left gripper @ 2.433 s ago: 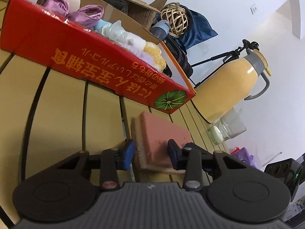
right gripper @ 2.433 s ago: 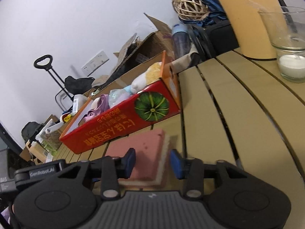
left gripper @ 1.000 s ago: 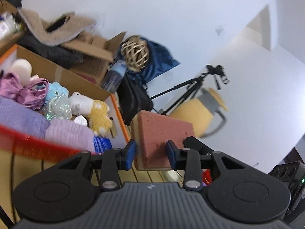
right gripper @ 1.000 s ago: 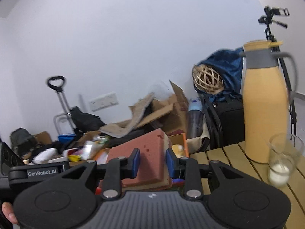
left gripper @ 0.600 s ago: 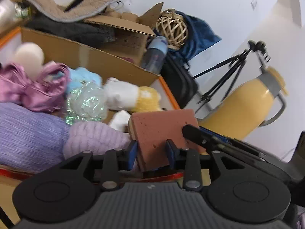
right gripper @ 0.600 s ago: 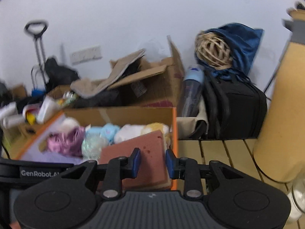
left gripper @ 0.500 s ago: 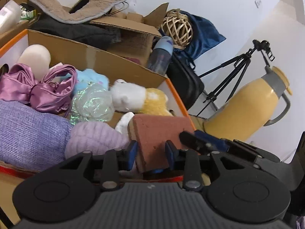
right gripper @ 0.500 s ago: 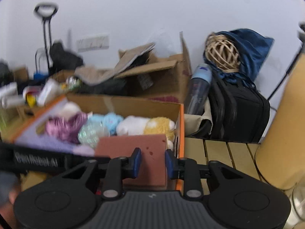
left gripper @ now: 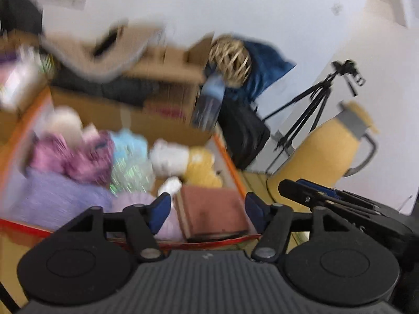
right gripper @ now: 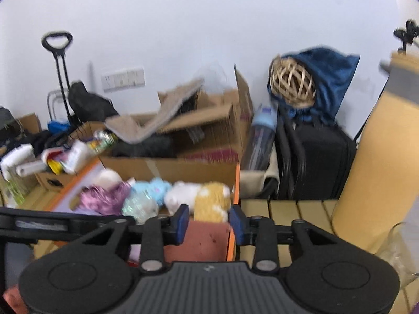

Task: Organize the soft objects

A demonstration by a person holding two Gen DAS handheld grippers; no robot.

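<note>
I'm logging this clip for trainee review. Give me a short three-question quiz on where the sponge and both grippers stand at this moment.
1. True or false: the pink sponge lies inside the red box.
2. Which is the left gripper? A: shut on the sponge. B: open, fingers apart on either side of it. C: out of view.
3. Fill in: in the right wrist view, the yellow and white plush toy lies just behind the ____.

Key
1. True; it sits in the box's near corner, beside a lilac knit item.
2. B; the right gripper is open too.
3. sponge.
</note>
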